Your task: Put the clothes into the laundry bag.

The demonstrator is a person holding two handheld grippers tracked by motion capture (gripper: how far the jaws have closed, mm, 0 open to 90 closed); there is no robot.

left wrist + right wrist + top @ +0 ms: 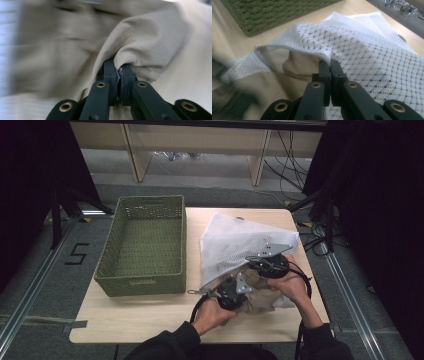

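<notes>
**On the table: both claws clamped, one on cloth, one on mesh bag**

On the table (150,320), high view: white mesh bag (235,240) lies at right half, its far corner up toward the back edge. Green woven basket (145,245) sits just beside it on the left, apart from both hands. Left claw (231,292) & right claw (270,265) both at the bag's near edge, close together; left one nearer the person, right one a bit farther & to the right. Beige cloth (260,292) shows betw. the two hands at the bag's mouth. Dark sleeves come in from the bottom edge.

Left gripper view: left claw (119,72) has its jaws together, pinched on a fold of the beige cloth (147,37). Cloth bunches up & wrinkles right at the tips. Left part of the pic is blurred; can't tell details there.

Right gripper view: right claw (329,67) has jaws together, clamped on the hemmed rim of the mesh bag (372,55), holding that rim raised off the table (227,32). Under the raised rim the bag's mouth gapes, w/ beige cloth (297,65) partly inside & partly spilling out toward the near left. Zip edge runs along the rim to the left. Basket (269,12) stands at top left, well apart from the claw. Lower left corner blurred.
</notes>
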